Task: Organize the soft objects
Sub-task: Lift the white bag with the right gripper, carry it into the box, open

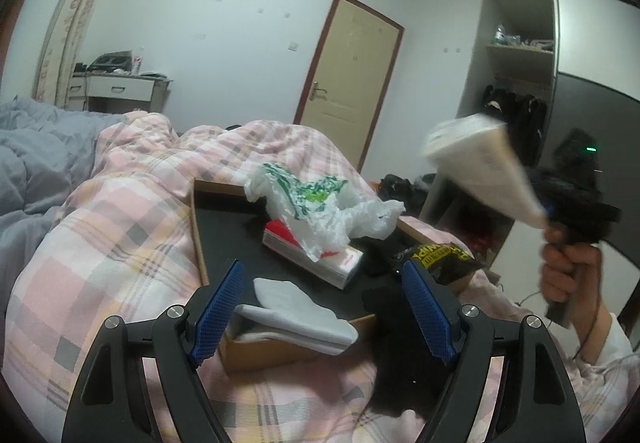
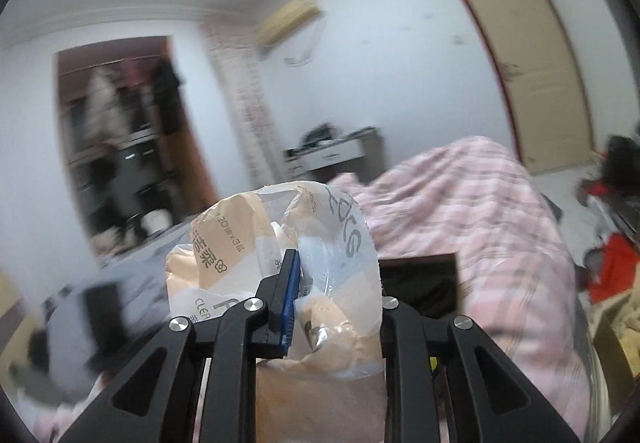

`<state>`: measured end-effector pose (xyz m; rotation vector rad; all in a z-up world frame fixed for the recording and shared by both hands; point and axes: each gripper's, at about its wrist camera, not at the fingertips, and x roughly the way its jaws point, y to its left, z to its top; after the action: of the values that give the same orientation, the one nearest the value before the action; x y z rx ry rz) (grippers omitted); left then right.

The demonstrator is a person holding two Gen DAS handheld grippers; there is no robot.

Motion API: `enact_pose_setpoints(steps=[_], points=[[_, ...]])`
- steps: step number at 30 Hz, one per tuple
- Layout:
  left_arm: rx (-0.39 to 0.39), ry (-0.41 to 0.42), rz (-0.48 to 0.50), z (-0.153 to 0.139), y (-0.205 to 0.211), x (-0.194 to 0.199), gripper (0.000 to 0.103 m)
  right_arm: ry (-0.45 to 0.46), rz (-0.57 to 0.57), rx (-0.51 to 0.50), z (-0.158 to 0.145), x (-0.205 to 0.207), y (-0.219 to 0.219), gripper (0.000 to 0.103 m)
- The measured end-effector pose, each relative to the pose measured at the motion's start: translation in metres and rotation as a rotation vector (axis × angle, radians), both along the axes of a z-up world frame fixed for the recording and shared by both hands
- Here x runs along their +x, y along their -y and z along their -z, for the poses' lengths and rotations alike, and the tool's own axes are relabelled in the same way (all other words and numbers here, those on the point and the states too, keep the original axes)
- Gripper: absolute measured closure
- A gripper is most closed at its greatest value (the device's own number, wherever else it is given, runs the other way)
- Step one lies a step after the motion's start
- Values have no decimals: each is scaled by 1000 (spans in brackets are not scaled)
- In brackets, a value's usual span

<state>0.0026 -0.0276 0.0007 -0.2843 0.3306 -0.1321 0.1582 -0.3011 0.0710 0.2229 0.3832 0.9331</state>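
Here, one tissue pack (image 2: 280, 267) clamped in right gripper (image 2: 298, 283) fingers; left gripper (image 1: 326, 307) fingers apart, over two socks (image 1: 296, 317); one tray (image 1: 224, 227).

The shallow cardboard tray with a black floor (image 1: 224, 219) lies on the pink plaid quilt (image 1: 132, 203); its near-left floor is bare and open from above. A crumpled white-and-green plastic bag (image 1: 316, 203) over a red-and-white tissue box (image 1: 320, 263) crowds the middle, black cloth (image 1: 380, 251) and a black-and-yellow packet (image 1: 444, 259) the right side. Folded grey-white cloth (image 1: 300, 315) blocks the near edge.
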Motion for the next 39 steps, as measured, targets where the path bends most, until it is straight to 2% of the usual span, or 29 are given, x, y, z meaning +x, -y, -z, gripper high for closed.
enact_pose_setpoints(steps=[3, 7, 8, 10, 12, 14, 18, 22, 26, 28, 29, 31, 33, 35, 39], points=[[-23, -9, -10, 2, -5, 2, 24, -55, 19, -82, 9, 30, -26, 85], [-43, -14, -18, 3, -9, 3, 24, -16, 60, -255, 33, 40, -67, 81], [-47, -14, -18, 3, -10, 3, 24, -17, 66, -288, 37, 42, -64, 77], [-56, -15, -20, 3, -13, 3, 24, -18, 81, -368, 46, 42, -70, 58], [-67, -15, -23, 3, -14, 3, 24, 17, 103, -382, 46, 33, -66, 22], [-75, -12, -28, 3, -16, 3, 24, 88, 140, -334, 38, 21, -54, 9], [-87, -5, -39, 0, -19, 3, 24, 183, 210, -229, 23, 1, -26, 6], [-141, 39, -102, -8, -30, 0, 24, 188, 250, -115, 23, -4, 5, 2], [-211, 138, -255, -37, -49, -5, 23, 133, 269, -33, 28, 2, 24, 1], [-281, 182, -374, -57, -61, -9, 11, 104, 274, 16, 28, 4, 35, 1], [-330, 214, -423, -65, -68, -11, 0, 97, 277, 28, 29, 3, 33, 1], [-421, 268, -520, -79, -77, -16, 0, 80, 289, 51, 30, 5, 37, 1], [-467, 274, -606, -94, -84, -13, 0, 71, 293, 61, 29, 7, 33, 1], [-498, 260, -643, -107, -88, -4, 0, 66, 291, 65, 29, 7, 32, 1], [-500, 247, -718, -129, -86, 11, 0, 59, 290, 58, 33, 5, 32, 1]])
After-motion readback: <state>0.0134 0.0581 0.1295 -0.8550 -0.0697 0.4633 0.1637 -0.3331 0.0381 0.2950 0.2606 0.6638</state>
